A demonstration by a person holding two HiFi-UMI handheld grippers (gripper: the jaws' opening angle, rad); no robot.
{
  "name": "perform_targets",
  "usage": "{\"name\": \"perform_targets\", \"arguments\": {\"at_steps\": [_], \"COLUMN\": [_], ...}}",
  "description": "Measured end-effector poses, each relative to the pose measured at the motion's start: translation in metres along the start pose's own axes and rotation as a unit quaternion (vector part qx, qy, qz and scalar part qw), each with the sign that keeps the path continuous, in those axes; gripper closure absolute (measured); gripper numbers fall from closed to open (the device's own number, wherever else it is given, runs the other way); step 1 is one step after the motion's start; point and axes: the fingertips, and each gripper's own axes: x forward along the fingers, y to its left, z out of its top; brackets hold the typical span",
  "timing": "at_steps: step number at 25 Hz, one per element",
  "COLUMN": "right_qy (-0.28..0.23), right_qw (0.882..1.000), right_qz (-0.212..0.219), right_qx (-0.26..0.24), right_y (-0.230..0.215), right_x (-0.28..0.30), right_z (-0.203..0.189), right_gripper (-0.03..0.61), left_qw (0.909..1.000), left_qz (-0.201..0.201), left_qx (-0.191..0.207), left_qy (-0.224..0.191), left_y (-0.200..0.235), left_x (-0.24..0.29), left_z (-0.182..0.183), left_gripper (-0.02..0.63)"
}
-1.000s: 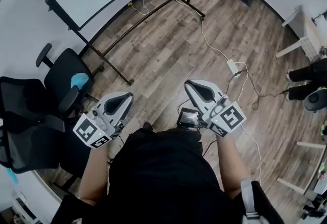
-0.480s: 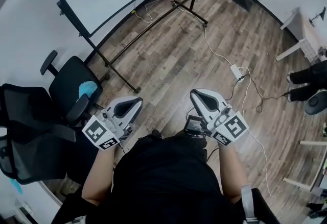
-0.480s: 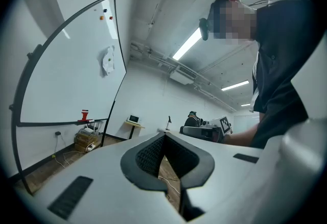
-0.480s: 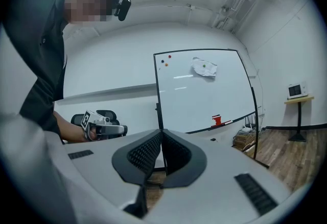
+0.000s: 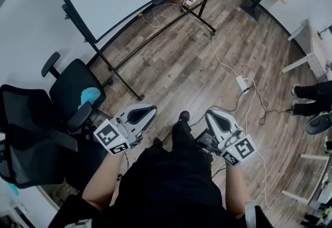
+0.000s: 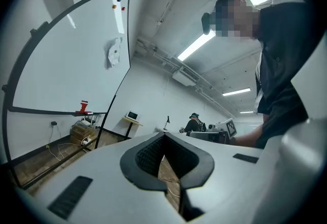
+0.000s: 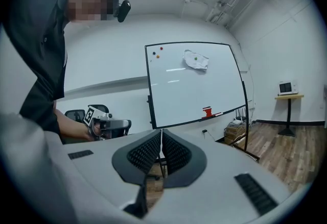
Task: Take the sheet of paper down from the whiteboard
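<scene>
Still, the crumpled sheet of paper (image 7: 196,59) hangs high on the whiteboard (image 7: 194,96), well apart, at one o'clock from the right gripper (image 7: 161,133) and eleven o'clock from the left gripper (image 6: 164,136), both with fingers pressed together on nothing.

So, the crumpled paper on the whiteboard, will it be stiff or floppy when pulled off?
Probably floppy and light: the sheet of paper looks crumpled on the whiteboard. It may tear if tugged, since a small magnet seems to pin it.
</scene>
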Motion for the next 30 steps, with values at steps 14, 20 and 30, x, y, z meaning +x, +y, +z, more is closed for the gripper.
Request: {"name": "perform_targets", "arguments": {"at_steps": [14, 20, 30], "right_qy": [-0.016, -0.035, -0.031], "right_qw": [0.995, 0.989, 0.982], "right_qz": [0.096, 0.144, 0.185], "right_qx": [0.010, 0.006, -0.002], "right_y": [-0.112, -0.173, -0.220], "right_x": [0.104, 0.145, 0.197], "right_z": [0.018, 0.061, 0.075], "right_gripper": [0.557, 0.557, 0.557], "left_qw": [0.9989, 0.9967, 0.9960], "left_qz": [0.043, 0.081, 0.087], "left_qx": [-0.009, 0.008, 0.015], "left_qy": [-0.018, 0.000, 0.015], "left_y": [0.082, 0.116, 0.156], "left_x": [0.093, 0.145, 0.197], "left_z": [0.045, 0.076, 0.096], "left_gripper": [0.607, 0.607, 0.607]}}
